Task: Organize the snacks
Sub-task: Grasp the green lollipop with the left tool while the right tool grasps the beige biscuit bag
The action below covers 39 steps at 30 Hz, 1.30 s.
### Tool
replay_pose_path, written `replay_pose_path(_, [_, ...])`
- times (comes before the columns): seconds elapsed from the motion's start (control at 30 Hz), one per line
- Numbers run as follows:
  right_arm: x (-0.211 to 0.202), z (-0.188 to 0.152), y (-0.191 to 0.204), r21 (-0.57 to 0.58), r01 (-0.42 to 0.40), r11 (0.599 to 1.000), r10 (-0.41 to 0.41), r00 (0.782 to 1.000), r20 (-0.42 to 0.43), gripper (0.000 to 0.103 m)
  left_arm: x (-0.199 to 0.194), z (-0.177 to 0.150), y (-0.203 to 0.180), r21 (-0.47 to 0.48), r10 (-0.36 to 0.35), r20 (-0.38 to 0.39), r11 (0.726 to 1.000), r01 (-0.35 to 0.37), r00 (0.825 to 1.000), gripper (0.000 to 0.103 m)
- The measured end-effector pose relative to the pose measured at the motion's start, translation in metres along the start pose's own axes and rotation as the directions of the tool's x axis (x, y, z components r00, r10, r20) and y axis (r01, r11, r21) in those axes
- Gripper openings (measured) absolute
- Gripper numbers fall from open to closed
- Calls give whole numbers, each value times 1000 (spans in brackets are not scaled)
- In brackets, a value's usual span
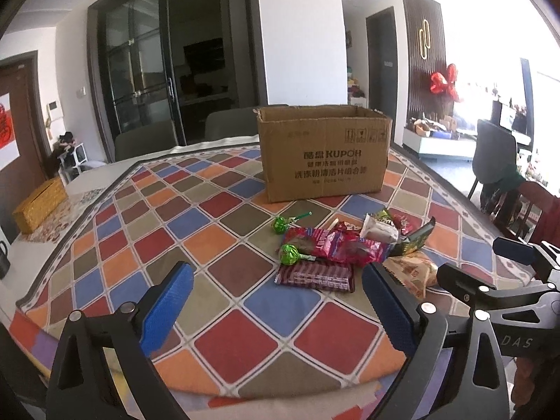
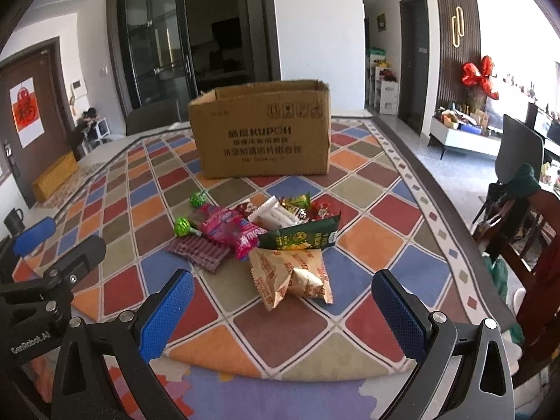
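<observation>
- Snacks, loose pile of crinkled foil and paper packets [image 2: 266,241]: laid on the chequered multicolour tablecloth [image 2: 378,245], in front of the open brown cardboard box [image 2: 262,133] and apart from it.
- Left gripper [image 1: 276,301]: blue-padded fingers held spread wide, nothing pinched; hovers just short of the maroon striped wafer bar [image 1: 315,278].
- Right gripper [image 2: 280,311]: fingers likewise spread and empty, aimed at the tan printed paper bag [image 2: 294,273].
- Risk: overlapping wrappers may be dragged together, since packets are stacked; the two green wrapped lollipops [image 1: 288,253] may be rolled away if nudged.
- Risk: slick foil may slip from a shallow pinch.
- Box contents: interior is not shown; cannot be told.
</observation>
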State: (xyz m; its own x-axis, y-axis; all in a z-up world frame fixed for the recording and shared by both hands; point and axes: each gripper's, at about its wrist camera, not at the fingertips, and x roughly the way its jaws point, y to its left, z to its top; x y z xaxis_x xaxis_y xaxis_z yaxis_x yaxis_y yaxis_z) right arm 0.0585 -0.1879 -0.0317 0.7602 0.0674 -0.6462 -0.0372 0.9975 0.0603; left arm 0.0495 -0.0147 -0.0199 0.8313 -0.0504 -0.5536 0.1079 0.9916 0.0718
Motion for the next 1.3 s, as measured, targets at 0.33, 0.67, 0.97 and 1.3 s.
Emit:
replay_pose_path(0.33, [45, 5, -3, 21, 13, 1000, -12, 997, -79, 102, 49, 1, -1, 10, -19, -63, 1000, 19, 998, 86])
replay_pose_path(0.67, [82, 0, -4, 30, 20, 999, -14, 985, -170, 94, 91, -1, 0, 16, -46, -128, 999, 49, 991, 71])
replay_pose_path(0.97, [104, 2, -3, 23, 35, 999, -29, 976, -217, 87, 127, 1, 4, -8, -75, -184, 997, 75, 980, 49])
replay_pose_path(1.3, [116, 5, -1, 14, 42, 999, -38, 972, -232, 76, 153, 2, 3, -30, -118, -227, 993, 114, 967, 29])
